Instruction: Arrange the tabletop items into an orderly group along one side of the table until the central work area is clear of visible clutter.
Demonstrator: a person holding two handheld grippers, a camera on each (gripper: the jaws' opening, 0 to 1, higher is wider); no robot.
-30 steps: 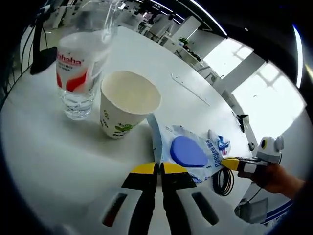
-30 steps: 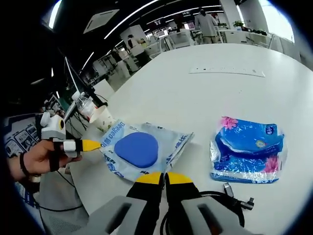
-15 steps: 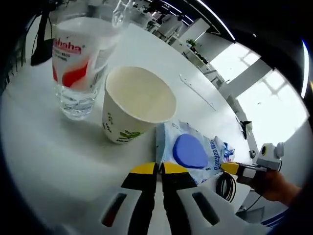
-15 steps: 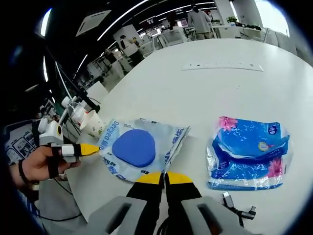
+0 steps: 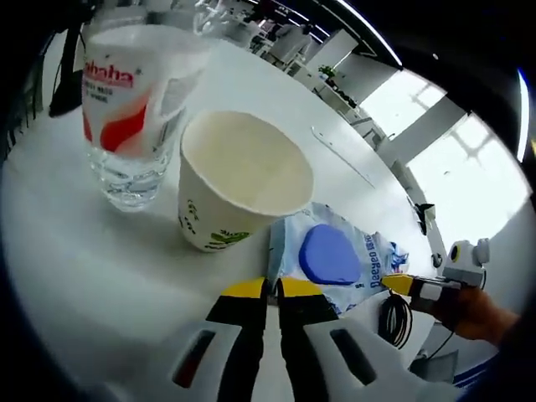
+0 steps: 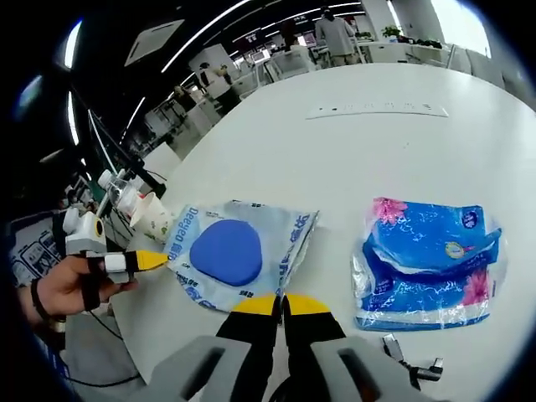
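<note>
Fingers (image 5: 270, 289) of our left gripper are pressing together on one edge of the clear plastic packet with the blue oval pad inside (image 5: 331, 255), and those of the right gripper (image 6: 270, 303) are pinching its opposite edge, both pairs closed with film between them. We are holding the packet low over the white round surface (image 6: 402, 159), just beside the white paper cup (image 5: 239, 180) and the clear plastic water bottle with a red label (image 5: 134, 100). It looks light, limp and slippery (edges give the best grip). A blue tissue pack (image 6: 427, 264) is lying near. Behind, an open office with desks is showing.
</note>
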